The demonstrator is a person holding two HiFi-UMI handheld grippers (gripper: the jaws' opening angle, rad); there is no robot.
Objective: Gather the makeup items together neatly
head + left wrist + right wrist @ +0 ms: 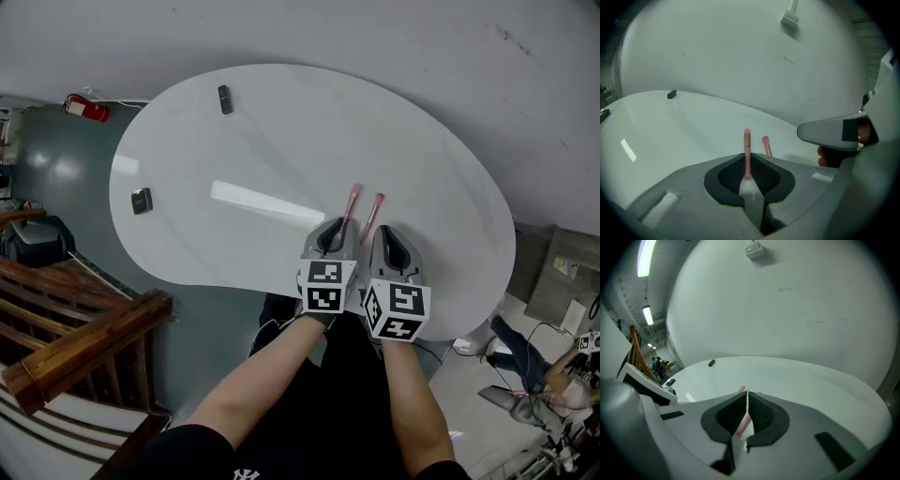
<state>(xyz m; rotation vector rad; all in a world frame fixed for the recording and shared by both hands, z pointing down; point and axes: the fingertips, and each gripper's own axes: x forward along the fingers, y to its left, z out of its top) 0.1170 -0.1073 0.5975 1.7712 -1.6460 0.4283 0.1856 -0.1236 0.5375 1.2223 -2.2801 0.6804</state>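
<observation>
Side by side at the near edge of a glossy white oval worktop (281, 141), the left tool (336, 232) pinches a pink brush (352, 204) and the right tool (387, 239) a second pink brush (375, 211). A dark tube (225, 98) and a small compact (141, 201) lie well apart near the far and left rims, with a wooden railing (84, 328) beside the worktop.

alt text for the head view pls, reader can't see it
From above, the left gripper and right gripper are side by side over the white table's near edge, the left clamped on one pink brush, the right on another pink brush, both pointing away. Two small dark items lie apart on the table's far left.
</observation>
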